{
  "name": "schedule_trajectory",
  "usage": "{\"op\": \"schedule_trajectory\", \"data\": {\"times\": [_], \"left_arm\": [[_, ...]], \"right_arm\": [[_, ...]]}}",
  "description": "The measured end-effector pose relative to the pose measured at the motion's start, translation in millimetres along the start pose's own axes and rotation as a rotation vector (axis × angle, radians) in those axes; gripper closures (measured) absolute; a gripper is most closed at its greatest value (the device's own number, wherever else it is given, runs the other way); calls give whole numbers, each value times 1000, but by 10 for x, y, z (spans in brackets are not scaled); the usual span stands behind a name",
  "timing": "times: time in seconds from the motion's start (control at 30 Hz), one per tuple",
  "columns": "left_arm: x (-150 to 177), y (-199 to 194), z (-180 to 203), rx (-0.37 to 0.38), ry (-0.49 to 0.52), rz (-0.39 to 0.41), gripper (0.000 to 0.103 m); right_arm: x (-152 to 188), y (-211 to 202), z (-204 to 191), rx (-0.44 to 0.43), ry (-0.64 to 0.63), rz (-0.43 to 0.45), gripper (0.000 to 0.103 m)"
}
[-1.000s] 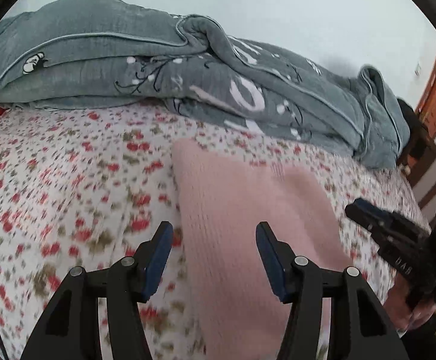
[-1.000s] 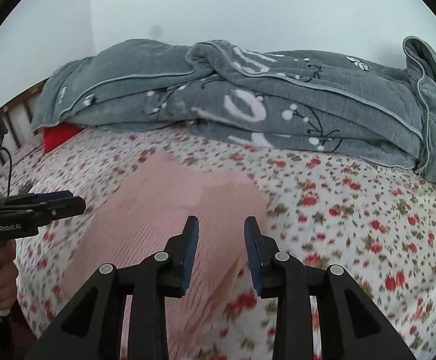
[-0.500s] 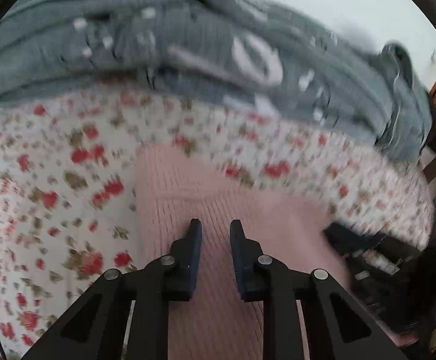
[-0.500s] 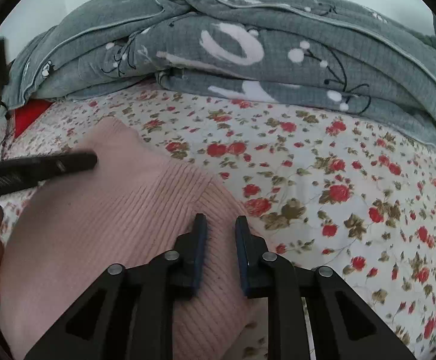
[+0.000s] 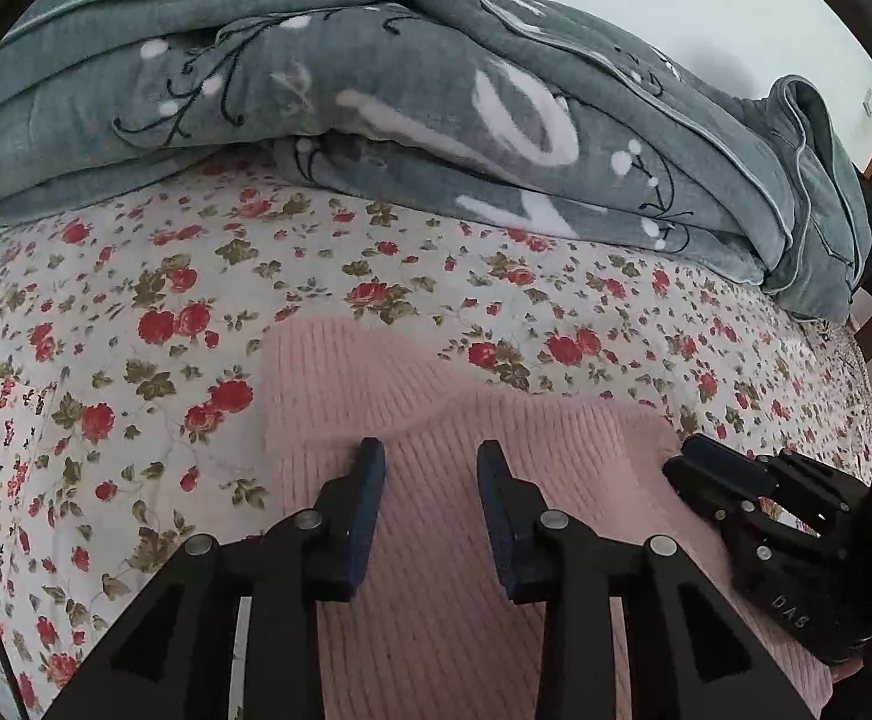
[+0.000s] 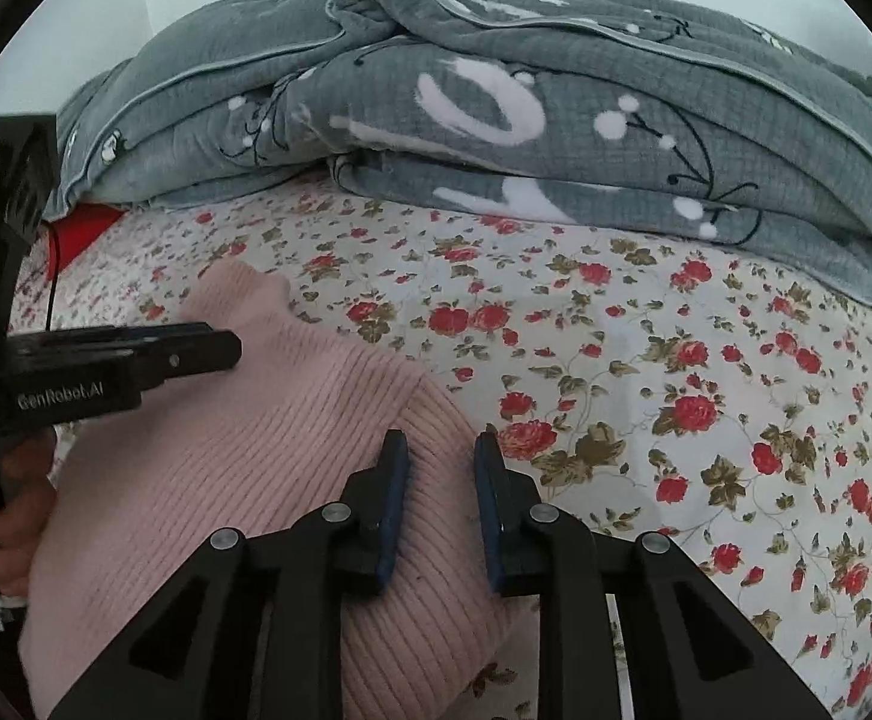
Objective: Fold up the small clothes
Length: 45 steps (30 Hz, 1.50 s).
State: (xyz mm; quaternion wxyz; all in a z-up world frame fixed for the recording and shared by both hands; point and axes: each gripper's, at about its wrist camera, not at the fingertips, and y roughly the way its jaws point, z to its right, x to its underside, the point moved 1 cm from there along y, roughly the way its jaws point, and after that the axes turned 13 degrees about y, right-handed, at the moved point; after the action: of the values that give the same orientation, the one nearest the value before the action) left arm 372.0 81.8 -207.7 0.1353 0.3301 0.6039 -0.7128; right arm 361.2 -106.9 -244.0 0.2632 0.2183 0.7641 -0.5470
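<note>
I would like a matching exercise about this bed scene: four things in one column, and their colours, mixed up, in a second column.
Things:
1. knitted sweater
2. quilt
3. bed sheet
4. gripper pads

Colours:
A. grey with white print
B. dark blue
C. pale pink
D. white with red flowers

Pairs: 1-C, 2-A, 3-D, 4-B

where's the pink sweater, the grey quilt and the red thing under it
pink sweater (image 5: 436,618), left wrist view, ribbed middle
grey quilt (image 6: 496,114), right wrist view, white print
red thing (image 6: 84,231), right wrist view, exposed corner
</note>
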Motion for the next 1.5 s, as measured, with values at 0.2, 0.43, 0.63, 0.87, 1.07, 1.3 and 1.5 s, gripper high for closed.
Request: {"op": "schedule_trajectory", "data": {"times": [0.2,0.43,0.63,0.87,1.07,1.3,1.5], "left_arm": [[37,-176,-5,4,-34,12,72],[248,-485,125,-10,-27,20,72],[539,-791,197,-30,-35,34,66],[927,-1162,323,-21,-72,33,63],[1161,-1672,638,-54,-50,75,47],[1401,-2382,1125,-124,9,129,34],[1621,-2887,1450,-194,51,185,24]], "right_arm": [[-9,-310,-54,-14,6,30,82],[198,-811,-227,-91,-34,95,75],[515,-842,-295,-24,-60,63,75],[704,-1243,-240,7,-3,71,75],[892,-1774,-128,77,63,103,65],[1231,-2589,-40,124,108,166,43],[1501,-3218,-33,152,126,276,10]]}}
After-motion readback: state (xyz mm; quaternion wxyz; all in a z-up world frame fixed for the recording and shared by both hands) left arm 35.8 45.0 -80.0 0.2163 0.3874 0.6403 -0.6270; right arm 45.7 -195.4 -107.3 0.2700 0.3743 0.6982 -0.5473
